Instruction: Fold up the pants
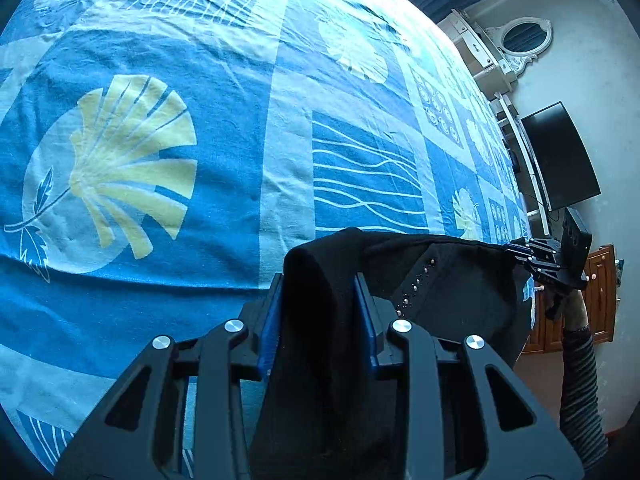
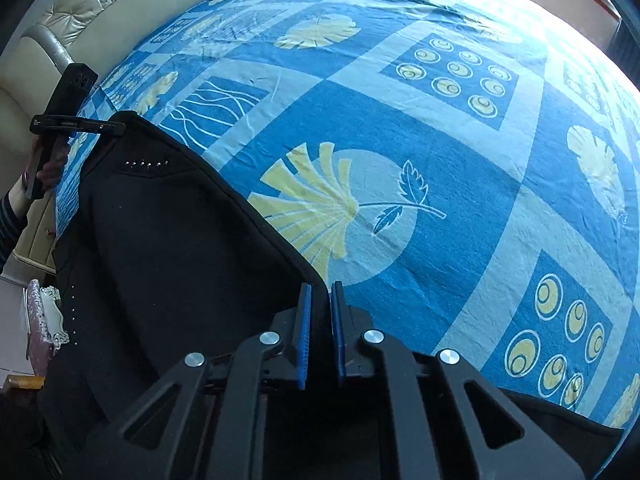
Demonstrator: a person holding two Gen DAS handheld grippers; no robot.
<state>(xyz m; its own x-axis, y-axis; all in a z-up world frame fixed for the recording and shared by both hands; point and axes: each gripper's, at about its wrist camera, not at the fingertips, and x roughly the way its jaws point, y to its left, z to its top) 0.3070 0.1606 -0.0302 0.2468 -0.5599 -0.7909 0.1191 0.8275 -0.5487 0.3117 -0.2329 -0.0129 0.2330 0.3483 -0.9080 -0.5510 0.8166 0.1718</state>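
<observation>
Both claws grip the pants point(image 2: 168, 248), each at one end of the top edge. Left claw point(image 1: 320, 300) has its blue pads pressed on a thick bunch of black cloth that fills the gap between them. Right claw point(image 2: 320, 312) is pinched nearly closed on a thin hem corner of the same garment, with the cloth edge running up between the pads.

Taking the bed point(image 2: 460, 152) as the landmark: the pants hang at its near edge, stretched between the two claws, with their upper edge lifted just above the blue patterned sheet point(image 1: 160, 80) and the rest dropping down in front of the bed side. A row of small metal studs point(image 1: 416, 280) shows on the black cloth near the left claw. From the left camera the right claw appears at the far end of the stretched edge, beyond the bed corner, with a striped sleeve point(image 1: 580, 376) below it. Past the bed on that side stand a white dresser with an oval mirror point(image 1: 524, 36) and a dark monitor point(image 1: 560, 156). At the opposite side of the bed a cream tufted headboard point(image 2: 100, 0) rises.
</observation>
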